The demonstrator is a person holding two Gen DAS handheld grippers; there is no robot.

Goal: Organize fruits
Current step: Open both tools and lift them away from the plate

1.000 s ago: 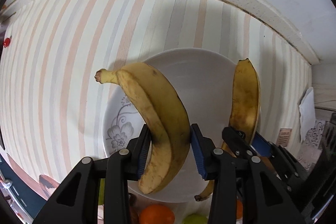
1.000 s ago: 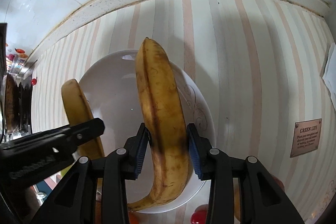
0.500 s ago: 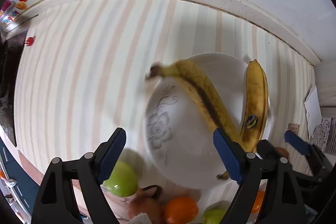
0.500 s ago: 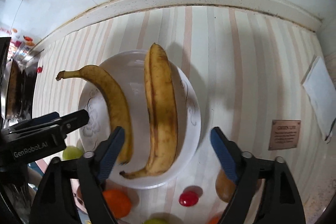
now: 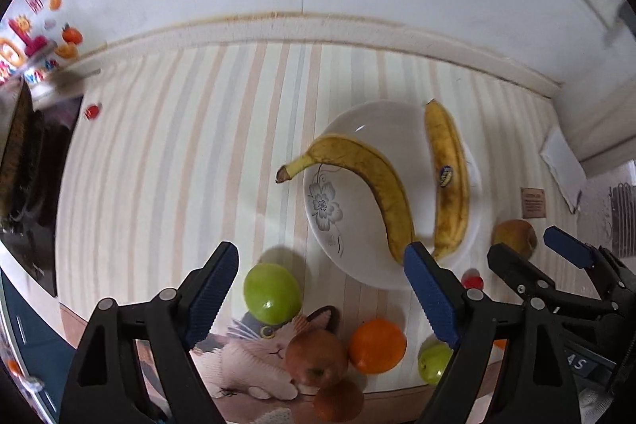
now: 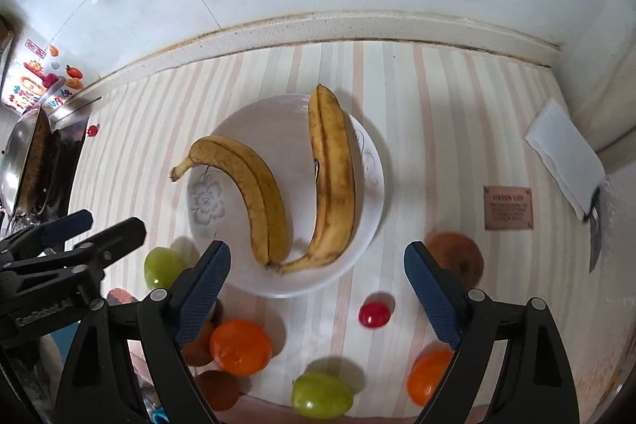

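Two spotted yellow bananas lie side by side on a white flower-print plate (image 5: 346,265) (image 6: 278,122). The curved one (image 5: 369,169) (image 6: 254,181) has its stem over the plate's left rim. The straighter one (image 5: 449,177) (image 6: 334,165) carries a blue sticker. My left gripper (image 5: 320,253) (image 6: 111,221) hangs open above the plate's near edge, holding nothing. My right gripper (image 6: 317,249) (image 5: 524,245) is open and empty above the banana ends. Loose fruit lies nearer: a green apple (image 5: 272,293) (image 6: 159,265), an orange (image 5: 377,344) (image 6: 240,346) and a reddish apple (image 5: 316,356).
More loose fruit on the striped counter: a green one (image 6: 322,400), a second orange (image 6: 429,376), a small red one (image 6: 373,314) and a brown one (image 6: 457,257). A cat-print cloth (image 5: 254,352) lies at the front edge. A folded paper (image 6: 564,153) lies right, a pan (image 6: 28,161) left.
Both grippers opened and let go of their bananas, which now rest on the plate. Both have lifted and pulled back, so more of the counter and the loose fruit shows.
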